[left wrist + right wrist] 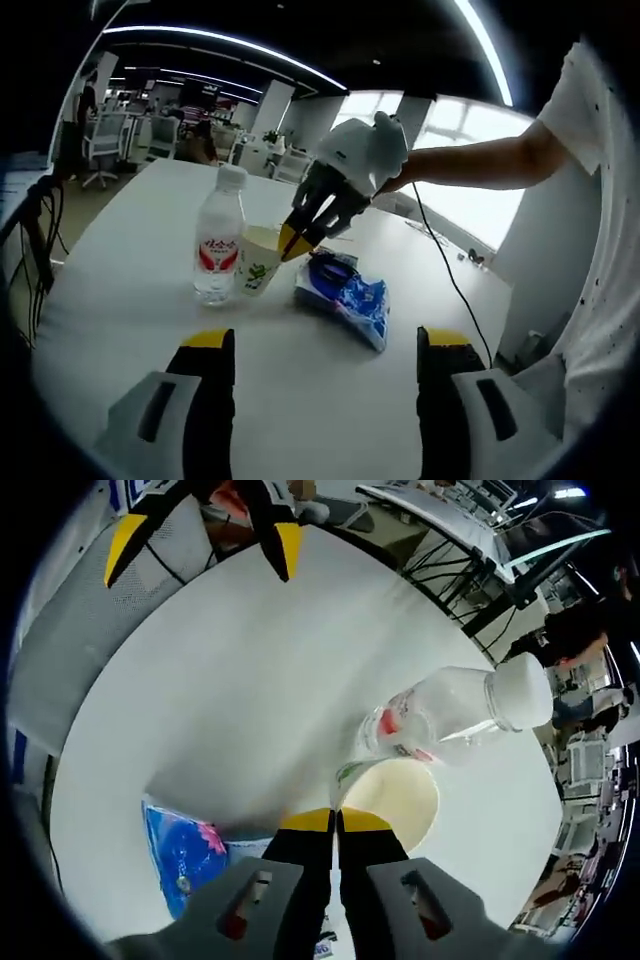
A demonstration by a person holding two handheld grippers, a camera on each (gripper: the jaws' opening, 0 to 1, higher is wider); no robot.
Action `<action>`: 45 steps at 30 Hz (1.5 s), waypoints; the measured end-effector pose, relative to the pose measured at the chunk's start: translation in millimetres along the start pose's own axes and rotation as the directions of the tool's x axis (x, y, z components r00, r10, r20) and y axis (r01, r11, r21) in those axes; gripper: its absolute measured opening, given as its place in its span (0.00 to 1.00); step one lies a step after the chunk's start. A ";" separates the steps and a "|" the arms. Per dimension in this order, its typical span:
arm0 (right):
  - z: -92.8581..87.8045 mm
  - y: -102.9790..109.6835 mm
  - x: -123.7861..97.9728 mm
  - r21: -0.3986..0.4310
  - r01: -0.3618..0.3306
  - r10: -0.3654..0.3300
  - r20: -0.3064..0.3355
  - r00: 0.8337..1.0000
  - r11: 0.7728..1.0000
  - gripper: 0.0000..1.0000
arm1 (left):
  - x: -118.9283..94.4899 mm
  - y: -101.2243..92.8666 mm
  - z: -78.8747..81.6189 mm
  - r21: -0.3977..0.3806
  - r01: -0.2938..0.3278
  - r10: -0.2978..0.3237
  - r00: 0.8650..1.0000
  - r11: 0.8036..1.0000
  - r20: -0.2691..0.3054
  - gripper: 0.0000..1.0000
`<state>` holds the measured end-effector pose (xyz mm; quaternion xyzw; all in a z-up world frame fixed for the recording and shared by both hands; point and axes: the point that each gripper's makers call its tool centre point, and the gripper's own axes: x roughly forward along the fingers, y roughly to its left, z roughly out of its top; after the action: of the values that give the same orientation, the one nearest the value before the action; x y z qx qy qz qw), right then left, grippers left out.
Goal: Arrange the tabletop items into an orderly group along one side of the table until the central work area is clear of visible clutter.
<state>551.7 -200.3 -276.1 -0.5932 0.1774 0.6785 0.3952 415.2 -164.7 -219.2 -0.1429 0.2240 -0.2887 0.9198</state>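
left gripper (pixel 325 350) jaws spread, holding nothing, low over white table (pixel 130 310) | blue snack packet (pixel 350 292) beside paper cup (pixel 258 262) | right gripper (pixel 298 240) pinched on cup rim | water bottle (pixel 218 238) upright, touching cup

Bright daylight floods from large glowing windows (pixel 470 150), overexposed to white; long ceiling strip lights (pixel 230 42) add glare. The glossy white counter (pixel 130 300) shows soft shadows. Fisheye bending curves edges; distant office looks blurred.
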 end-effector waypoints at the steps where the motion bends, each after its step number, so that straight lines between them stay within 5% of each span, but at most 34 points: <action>1: -0.3 0.6 0.7 0.002 -0.008 0.008 -0.002 1.000 1.000 0.00 | -0.3 0.2 -0.4 -0.002 -0.001 0.001 1.000 1.000 0.001 0.75; 22: -3.8 4.9 7.5 -0.023 -0.034 0.033 -0.021 0.999 0.999 0.00 | 2.5 1.1 -3.1 -0.014 0.000 0.000 1.000 1.000 0.000 0.74; 45: 2.3 2.1 -4.1 0.053 0.035 -0.038 0.049 0.998 0.998 0.23 | 6.3 -6.1 0.9 0.007 0.014 -0.014 1.000 1.000 -0.014 0.74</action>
<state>548.6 -201.3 -272.2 -0.5688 0.1743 0.6808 0.4273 417.4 -173.1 -218.1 -0.1391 0.2283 -0.2970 0.9167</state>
